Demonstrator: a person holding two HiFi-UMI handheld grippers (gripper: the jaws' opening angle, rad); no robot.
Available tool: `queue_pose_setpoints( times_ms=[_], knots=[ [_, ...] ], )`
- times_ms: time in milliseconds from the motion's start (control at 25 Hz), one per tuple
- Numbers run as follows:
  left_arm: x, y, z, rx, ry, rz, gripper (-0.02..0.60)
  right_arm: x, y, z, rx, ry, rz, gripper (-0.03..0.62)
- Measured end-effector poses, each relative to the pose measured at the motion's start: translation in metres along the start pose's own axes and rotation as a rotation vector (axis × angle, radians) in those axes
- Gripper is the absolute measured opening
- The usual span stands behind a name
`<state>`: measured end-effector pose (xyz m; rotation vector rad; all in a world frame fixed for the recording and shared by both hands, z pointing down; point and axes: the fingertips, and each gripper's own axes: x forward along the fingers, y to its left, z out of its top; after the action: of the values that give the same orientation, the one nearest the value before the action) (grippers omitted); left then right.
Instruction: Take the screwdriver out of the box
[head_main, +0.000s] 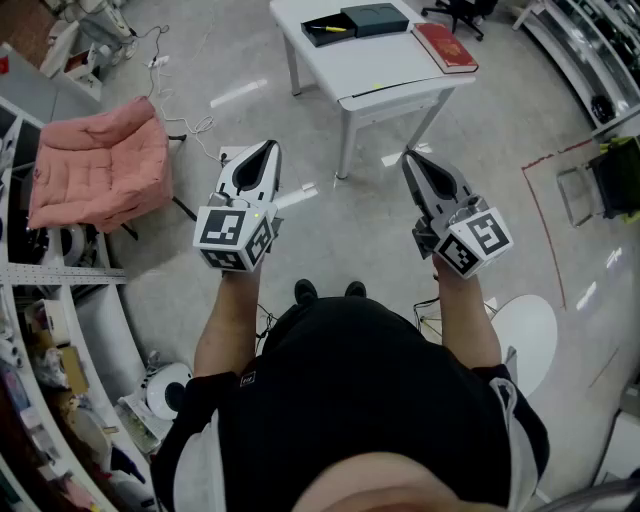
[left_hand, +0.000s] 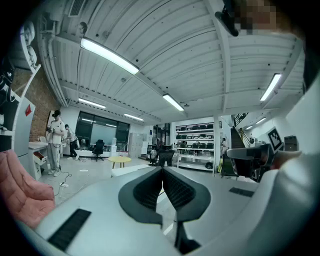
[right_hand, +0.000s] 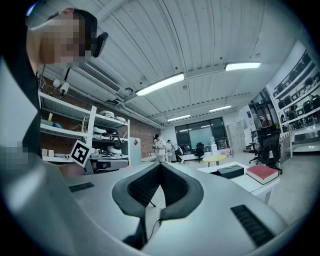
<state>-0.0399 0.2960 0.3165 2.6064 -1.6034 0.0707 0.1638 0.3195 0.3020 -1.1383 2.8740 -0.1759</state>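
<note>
A dark open box (head_main: 326, 32) lies on the white table (head_main: 385, 75) at the far side of the room, with a yellow-handled screwdriver (head_main: 337, 29) inside it. Its dark lid (head_main: 376, 18) rests just to the right. I hold both grippers level above the floor, well short of the table. My left gripper (head_main: 270, 148) is shut and holds nothing; its ribbed pads (left_hand: 150, 187) meet at the tips. My right gripper (head_main: 407, 157) is shut and holds nothing too. In the right gripper view the box (right_hand: 231, 171) lies beyond the right gripper (right_hand: 160, 165), to its right.
A red book (head_main: 446, 47) lies at the table's right end, and the book (right_hand: 263, 173) also shows in the right gripper view. A pink armchair (head_main: 100, 165) stands on the left, with cables (head_main: 190, 130) on the floor beside it. Shelves line the left wall. Other people stand far off.
</note>
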Motion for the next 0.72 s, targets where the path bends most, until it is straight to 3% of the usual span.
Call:
queue_pose_setpoints(
  times_ms=[440,720],
  knots=[
    [-0.018,0.018,-0.003,-0.015,-0.008,0.007,0.017,0.009,0.014,-0.004,-0.006,0.006,-0.009,0.028],
    [-0.045,0.039,-0.004,0.074,-0.006,0.035,0.017,0.022,0.036,-0.009,0.02,0.004,-0.003,0.028]
  ],
)
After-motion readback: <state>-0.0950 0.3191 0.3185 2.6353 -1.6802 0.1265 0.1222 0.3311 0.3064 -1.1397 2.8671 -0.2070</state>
